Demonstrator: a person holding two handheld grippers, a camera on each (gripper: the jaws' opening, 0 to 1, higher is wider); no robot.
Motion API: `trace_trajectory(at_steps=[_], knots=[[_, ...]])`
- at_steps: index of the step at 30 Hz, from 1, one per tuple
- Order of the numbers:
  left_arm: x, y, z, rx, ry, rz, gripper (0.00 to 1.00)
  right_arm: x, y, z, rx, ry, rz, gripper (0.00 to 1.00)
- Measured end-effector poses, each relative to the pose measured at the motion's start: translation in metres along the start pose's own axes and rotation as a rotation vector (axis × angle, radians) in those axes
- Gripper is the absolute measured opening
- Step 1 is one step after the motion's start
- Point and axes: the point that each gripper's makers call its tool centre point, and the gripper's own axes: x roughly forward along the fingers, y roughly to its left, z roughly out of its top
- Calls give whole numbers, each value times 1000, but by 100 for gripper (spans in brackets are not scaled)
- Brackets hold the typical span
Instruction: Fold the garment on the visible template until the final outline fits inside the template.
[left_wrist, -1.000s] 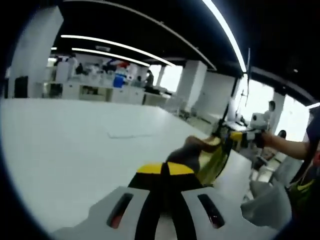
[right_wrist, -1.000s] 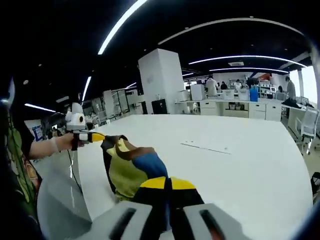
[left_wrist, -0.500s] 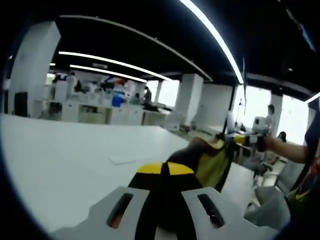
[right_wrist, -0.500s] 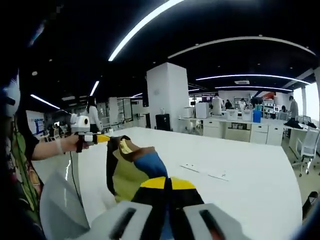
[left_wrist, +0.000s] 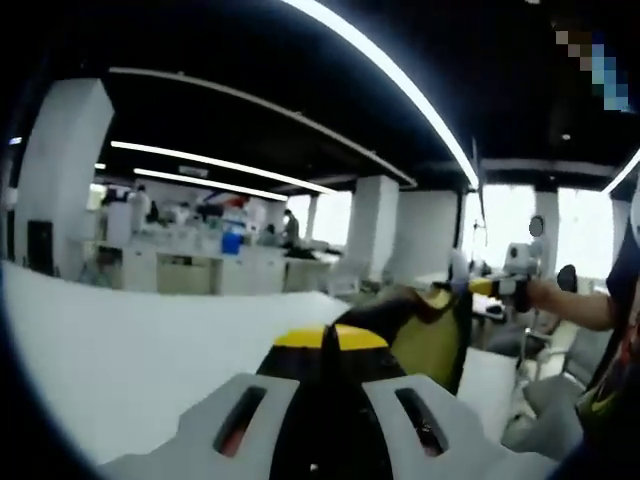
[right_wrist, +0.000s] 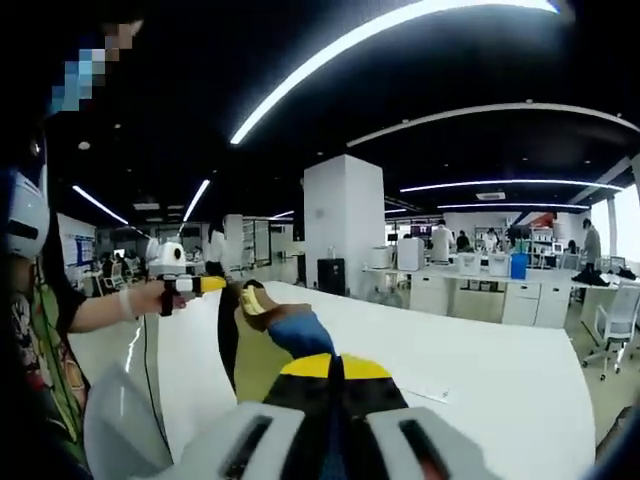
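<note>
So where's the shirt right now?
The garment hangs above the white table, stretched between the left gripper and the right gripper, left of centre in the right gripper view.

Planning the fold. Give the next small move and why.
Probably lower both grippers toward the table: the garment hangs stretched between the left gripper and right gripper, both shut on it, lifted off the white top, so it must be laid flat first.

Both cameras tilt upward compared with a second ago, so the ceiling lights take more of each frame and the white table (right_wrist: 480, 370) sinks lower. The garment (right_wrist: 262, 345), clamped between both grippers, now hangs higher off the table, its yellow-green panel stretched taller. In the left gripper view the right gripper (left_wrist: 478, 287) sits slightly higher at right; in the right gripper view the left gripper (right_wrist: 208, 285) sits lower at left.
</note>
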Motion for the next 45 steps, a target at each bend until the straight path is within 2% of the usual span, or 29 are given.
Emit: trace_trajectory(at_steps=[6, 11, 14, 18, 23, 32, 36, 42, 45], knots=[[16, 12, -17, -9, 48, 5, 0, 16, -16, -17, -19, 53, -16, 0], [30, 28, -33, -38, 83, 23, 0, 33, -33, -36, -2, 98, -21, 0], [39, 37, -48, -34, 126, 33, 0, 48, -46, -49, 9, 126, -30, 0], [52, 54, -66, -75, 167, 54, 0, 63, -60, -65, 21, 156, -42, 0], [67, 65, -80, -52, 197, 52, 0, 79, -76, -80, 39, 184, -62, 0], [94, 95, -109, -86, 240, 72, 0, 107, -107, -112, 73, 236, -91, 0], [106, 108, -130, -94, 283, 89, 0, 120, -118, -132, 93, 277, -89, 0], [120, 123, -174, -118, 370, 105, 0, 142, -135, -174, 112, 371, -108, 0], [124, 128, -185, -127, 382, 116, 0, 150, -140, -188, 109, 406, -106, 0]])
